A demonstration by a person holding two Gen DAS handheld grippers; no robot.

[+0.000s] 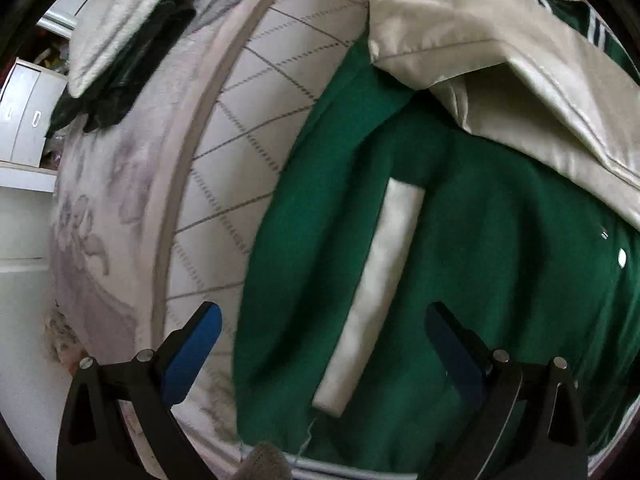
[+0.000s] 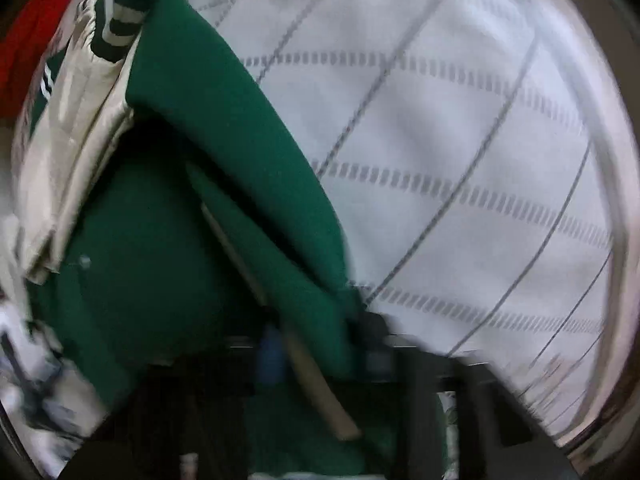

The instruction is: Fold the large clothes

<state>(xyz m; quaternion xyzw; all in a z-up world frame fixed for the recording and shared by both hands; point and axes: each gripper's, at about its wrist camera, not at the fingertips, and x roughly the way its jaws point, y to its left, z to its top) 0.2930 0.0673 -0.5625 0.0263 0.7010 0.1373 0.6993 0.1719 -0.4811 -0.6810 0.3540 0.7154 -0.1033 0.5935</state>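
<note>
A green jacket (image 1: 480, 240) with cream sleeves (image 1: 500, 64) and a cream pocket strip (image 1: 376, 288) lies on a white bedcover (image 1: 256, 128) crossed by grey lines, its body spread over the near right part of the bed. The left gripper (image 1: 322, 328) hangs just above it with blue-padded jaws spread wide, holding nothing. The right gripper (image 2: 320, 356) is blurred; its jaws look nearly closed on a green fold of the jacket's edge. Far left, a white and black garment (image 1: 120, 56) lies apart.
</note>
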